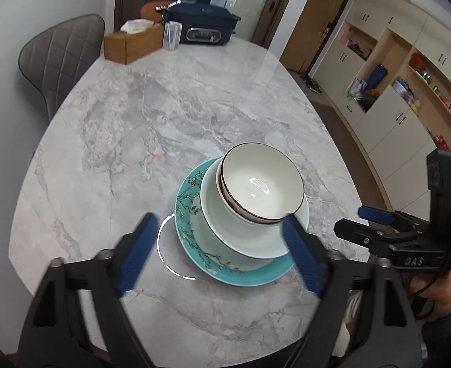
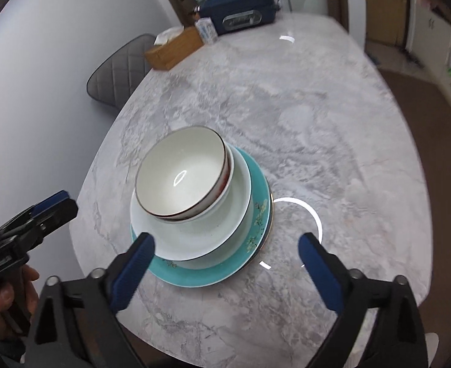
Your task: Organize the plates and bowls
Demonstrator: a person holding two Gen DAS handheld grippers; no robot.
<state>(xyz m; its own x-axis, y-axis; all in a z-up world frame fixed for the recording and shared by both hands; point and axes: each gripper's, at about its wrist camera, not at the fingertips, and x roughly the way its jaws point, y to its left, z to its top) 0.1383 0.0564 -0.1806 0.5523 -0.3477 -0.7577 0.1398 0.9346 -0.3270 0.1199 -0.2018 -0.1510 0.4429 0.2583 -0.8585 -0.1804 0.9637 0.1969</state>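
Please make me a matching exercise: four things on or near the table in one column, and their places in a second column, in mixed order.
Things:
1. bowls
2. teal plate
3. tissue box
4. chair

Places:
A. bottom of the stack
B. beside the table, by the wall
C. top of the stack
D. far end of the table

Pairs: 1-C, 2-A, 3-D, 4-B

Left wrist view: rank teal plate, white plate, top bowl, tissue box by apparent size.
1. teal plate
2. white plate
3. top bowl
4. tissue box, though it sits far from the camera, so its true size is unsure.
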